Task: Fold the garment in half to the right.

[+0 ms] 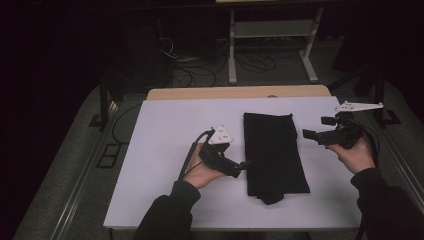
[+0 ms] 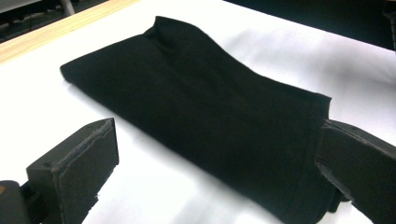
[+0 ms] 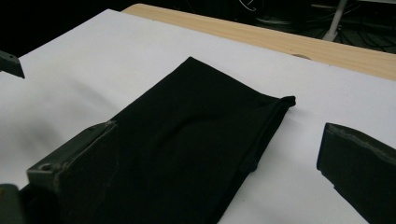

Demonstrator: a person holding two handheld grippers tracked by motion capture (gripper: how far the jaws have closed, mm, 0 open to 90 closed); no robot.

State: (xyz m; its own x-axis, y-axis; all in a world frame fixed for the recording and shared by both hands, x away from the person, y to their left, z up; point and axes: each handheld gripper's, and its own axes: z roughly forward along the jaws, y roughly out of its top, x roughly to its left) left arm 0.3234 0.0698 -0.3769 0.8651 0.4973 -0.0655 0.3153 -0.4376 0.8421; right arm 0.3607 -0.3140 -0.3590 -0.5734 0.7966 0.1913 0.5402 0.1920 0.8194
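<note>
The left hand-held gripper (image 1: 243, 165) rests low on the bench (image 1: 165, 135), jaws open, its tips right at the near left edge of the folded black cloth (image 1: 274, 150), likely ready to pinch it. The cloth lies flat, right of the bench's centre. The right hand-held gripper (image 1: 306, 133) hovers open beside its right edge.

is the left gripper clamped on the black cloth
No, the left gripper has its jaws wide apart beside the folded black cloth, gripping nothing.

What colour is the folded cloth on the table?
Plain black cloth, no pattern; it shows best in the left gripper view.
</note>
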